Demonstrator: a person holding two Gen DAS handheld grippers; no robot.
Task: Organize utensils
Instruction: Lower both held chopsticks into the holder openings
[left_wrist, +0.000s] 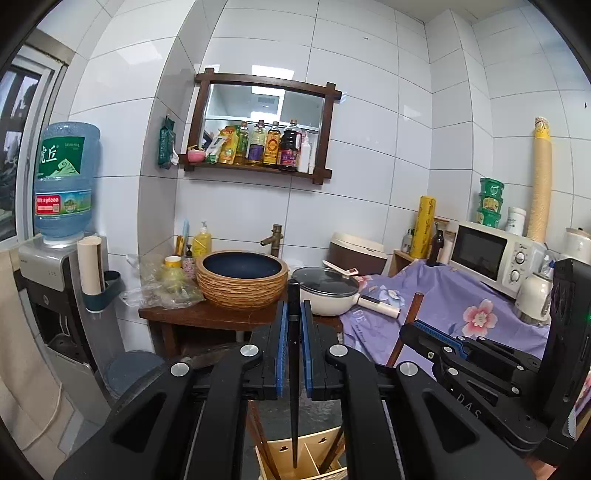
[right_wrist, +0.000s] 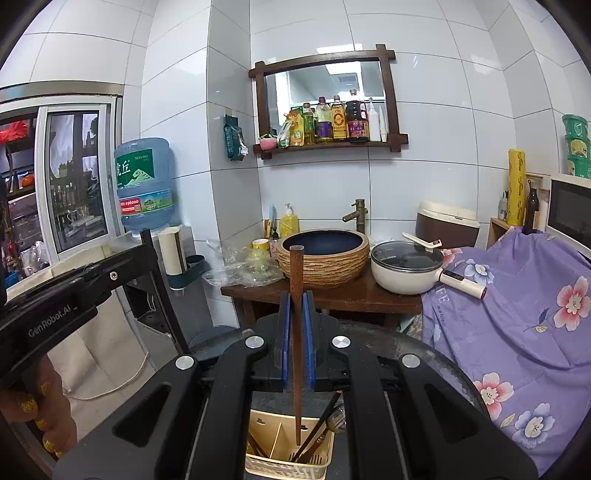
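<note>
Left gripper (left_wrist: 294, 314) is clamped on a black chopstick (left_wrist: 294, 369), blue pads pressing it from both sides. The chopstick stands upright, its top poking above the pads, its tip down inside the utensil holder (left_wrist: 299, 458), a cream box with a divider wall. The tip sits in the left compartment, close to the divider. More dark chopsticks lean in the holder at either side.

Right gripper (right_wrist: 295, 314) is closed on a brown wooden chopstick (right_wrist: 296, 332), also upright, its blunt end well above the pads. Its tip reaches into the same utensil holder (right_wrist: 291, 443), just right of the divider; whether it touches bottom cannot be told. Dark chopsticks and a metal utensil (right_wrist: 337, 415) lean in the right compartment.

The holder sits at the near edge of a dark round table (right_wrist: 424, 354). In the left wrist view the right gripper shows at the right side with its brown chopstick (left_wrist: 410, 325) slanting.

Background, left to right: water dispenser (left_wrist: 55, 280) with a blue bottle (left_wrist: 64, 181), woven-look basin (left_wrist: 242, 278) on the wooden counter, lidded white pot (left_wrist: 327, 291) at the counter's right end, purple floral cloth (left_wrist: 443, 306), microwave (left_wrist: 487, 254).
</note>
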